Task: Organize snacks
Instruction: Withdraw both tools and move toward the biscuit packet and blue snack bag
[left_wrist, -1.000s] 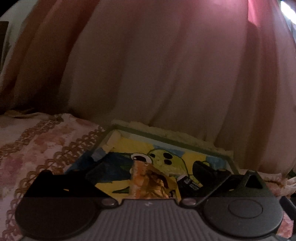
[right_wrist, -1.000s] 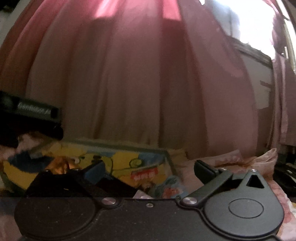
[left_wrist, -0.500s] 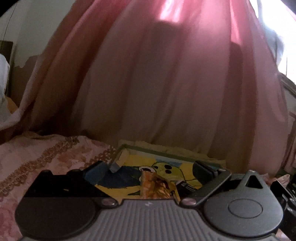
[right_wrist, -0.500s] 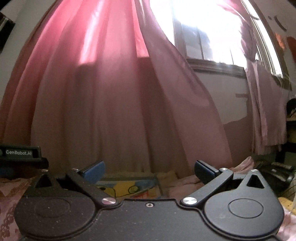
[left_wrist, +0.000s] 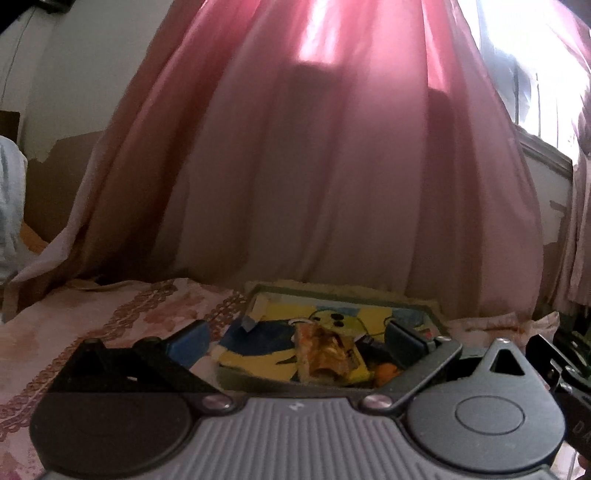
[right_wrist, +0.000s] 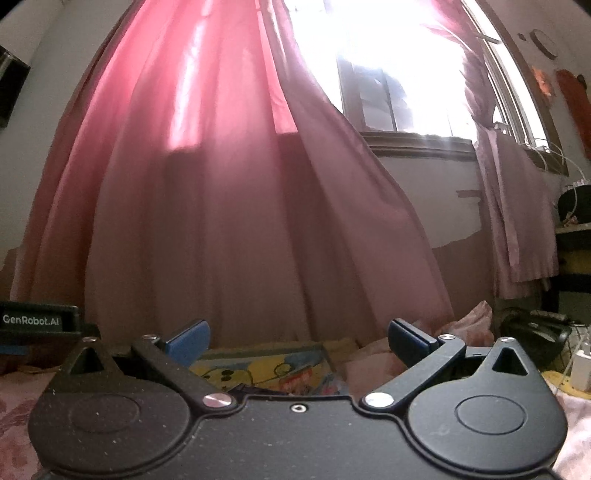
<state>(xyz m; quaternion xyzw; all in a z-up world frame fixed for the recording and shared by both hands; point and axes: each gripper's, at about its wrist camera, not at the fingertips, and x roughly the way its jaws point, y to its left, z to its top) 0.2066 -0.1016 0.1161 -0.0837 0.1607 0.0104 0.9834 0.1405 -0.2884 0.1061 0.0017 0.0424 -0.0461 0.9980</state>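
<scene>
A shallow tray (left_wrist: 424, 304) with a yellow and blue cartoon print lies on the bed in the left wrist view. A crinkled gold-orange snack packet (left_wrist: 325, 354) rests in its near part, with a dark packet (left_wrist: 373, 343) and something orange (left_wrist: 386, 371) beside it. My left gripper (left_wrist: 295, 341) hovers open just short of the tray, nothing between its blue pads. In the right wrist view my right gripper (right_wrist: 297, 338) is open and empty too, raised, with only the tray's far corner (right_wrist: 258, 369) showing below it.
A pink curtain (left_wrist: 332, 166) hangs right behind the tray. A floral bedcover with a braided border (left_wrist: 110, 321) spreads to the left. A bright window (right_wrist: 388, 55) and a shelf with cables (right_wrist: 576, 369) are at the right. The other gripper's body (right_wrist: 37, 321) shows at the left.
Both grippers have tilted up and drawn back from the tray. The tray and packets now sit lower and smaller in view, and more curtain and window show. Both grippers stayed open.
</scene>
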